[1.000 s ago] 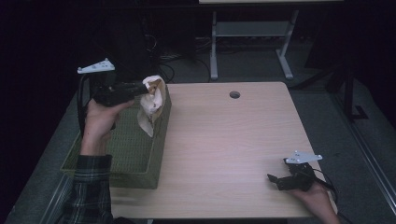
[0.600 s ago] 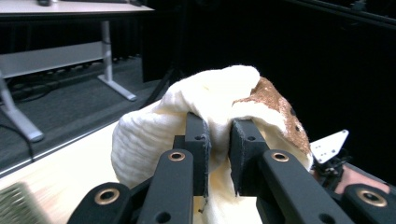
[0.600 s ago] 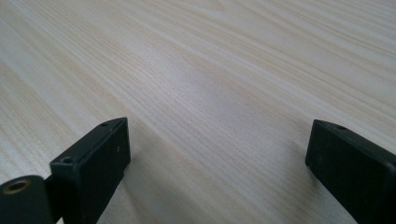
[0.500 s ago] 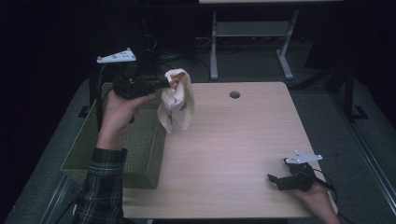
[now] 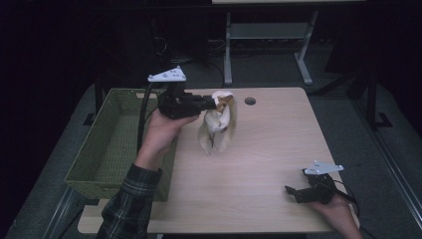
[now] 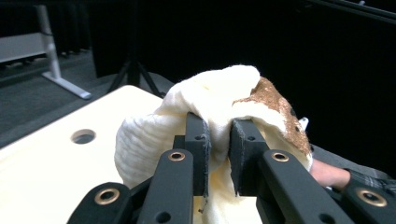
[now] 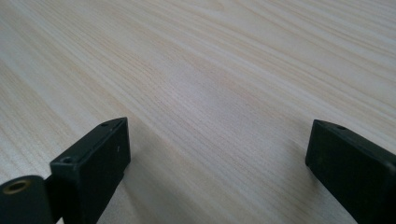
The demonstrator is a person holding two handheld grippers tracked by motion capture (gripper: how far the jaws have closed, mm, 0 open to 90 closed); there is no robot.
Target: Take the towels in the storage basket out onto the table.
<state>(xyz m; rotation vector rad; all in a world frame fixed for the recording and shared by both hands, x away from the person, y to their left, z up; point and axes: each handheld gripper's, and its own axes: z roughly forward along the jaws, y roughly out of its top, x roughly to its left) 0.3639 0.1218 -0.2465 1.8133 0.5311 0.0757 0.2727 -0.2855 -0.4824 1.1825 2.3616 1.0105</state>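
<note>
A cream cloth [image 5: 217,125] with a brown patch hangs over the left part of the wooden table [image 5: 268,164], its lower end just above the tabletop. My left gripper [image 5: 215,103] is shut on the cloth's top fold, held level and pointing right. Close up, the cloth [image 6: 187,116] bunches around the two black pads, with the brown patch [image 6: 275,107] to the right. My right gripper [image 5: 294,193] rests at the table's front right corner, its jaws open wide over bare wood [image 7: 215,93] with nothing between them [image 7: 217,154].
A green woven basket [image 5: 112,144] stands at the table's left edge, just behind my left forearm. A round cable hole [image 5: 250,101] sits near the table's far edge. A white desk frame [image 5: 263,45] stands on the floor beyond.
My left gripper has carried the cloth rightward from above the basket to over the table, sinking slightly. The right gripper has stayed put.
</note>
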